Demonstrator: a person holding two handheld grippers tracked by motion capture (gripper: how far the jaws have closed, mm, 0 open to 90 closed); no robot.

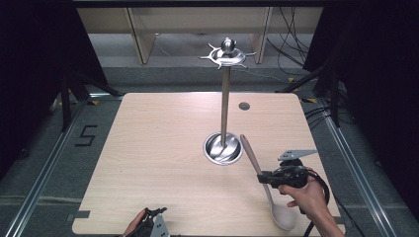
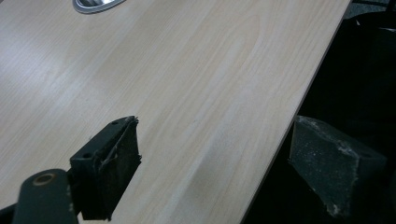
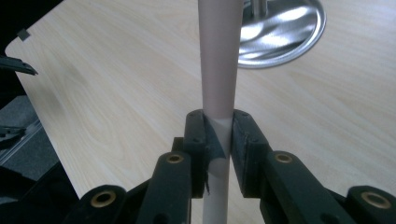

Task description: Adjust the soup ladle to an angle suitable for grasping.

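Black pads of your right tool point(image 3: 218, 133) are clamped on the handle of the pale wooden spoon point(image 1: 267, 185), one pad on each side, roughly midway along its length. In the high view your right hand point(image 1: 306, 195) holds that tool point(image 1: 261, 177) over the near right part of the worktop point(image 1: 158, 148), jaws pointing left across the spoon. From the grip, the spoon's bowl runs back toward you and ends close to the near edge, while the handle tip points away, toward the steel stand point(image 1: 225, 113).

That stand's round dish-shaped base point(image 3: 280, 32) sits just beyond the handle tip; whether they touch I cannot tell. Its upright pole rises to a disc with small hooks around the rim.

Your left tool point(image 1: 154, 217) rests at the near edge of the worktop, well apart from the spoon. Its jaws stand wide open with nothing between them, one pad point(image 2: 112, 168) over the wood and the other out past the worktop's edge.
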